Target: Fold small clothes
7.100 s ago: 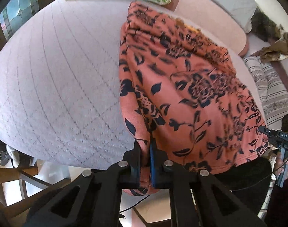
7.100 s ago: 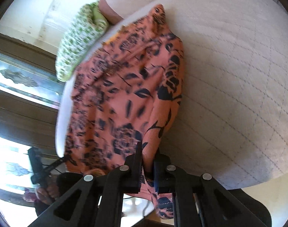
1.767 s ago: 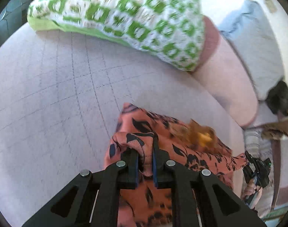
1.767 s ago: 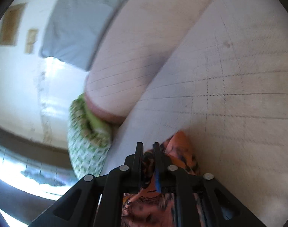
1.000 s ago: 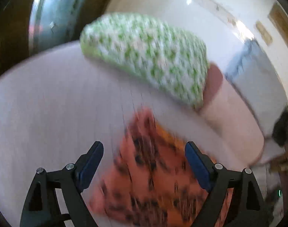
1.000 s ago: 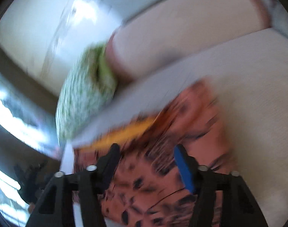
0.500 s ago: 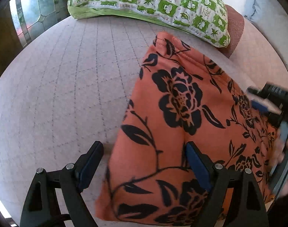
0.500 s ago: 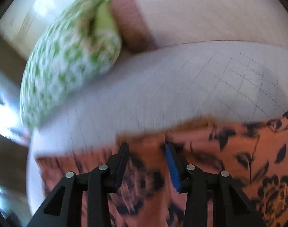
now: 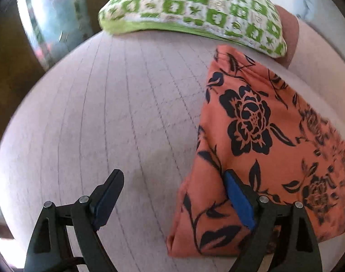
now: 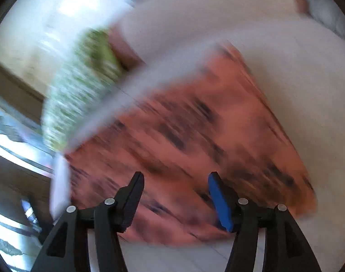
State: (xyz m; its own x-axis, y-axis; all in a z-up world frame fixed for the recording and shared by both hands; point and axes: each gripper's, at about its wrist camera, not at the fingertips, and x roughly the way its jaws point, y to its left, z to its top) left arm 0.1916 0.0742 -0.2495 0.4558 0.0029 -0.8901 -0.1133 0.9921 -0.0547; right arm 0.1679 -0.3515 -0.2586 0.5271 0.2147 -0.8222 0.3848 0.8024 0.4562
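Note:
An orange garment with a black flower print lies folded flat on the pale quilted bed. My left gripper stands wide open just above its near left corner; one finger is over bare quilt, the other over the cloth, and nothing is gripped. In the right wrist view, heavily blurred by motion, the same garment fills the middle. My right gripper hovers over its near edge with its jaws opening. No cloth is pinched between its pads.
A green and white patterned pillow lies at the head of the bed, just beyond the garment's far corner. A pinkish bolster sits behind it. Bare quilt stretches to the left of the garment. A window is at the far left.
Both grippers, earlier shut on the garment's edge, have let go and opened. The garment now lies folded in half. The left gripper has sunk closer and shifted left; the right view has swung fast.

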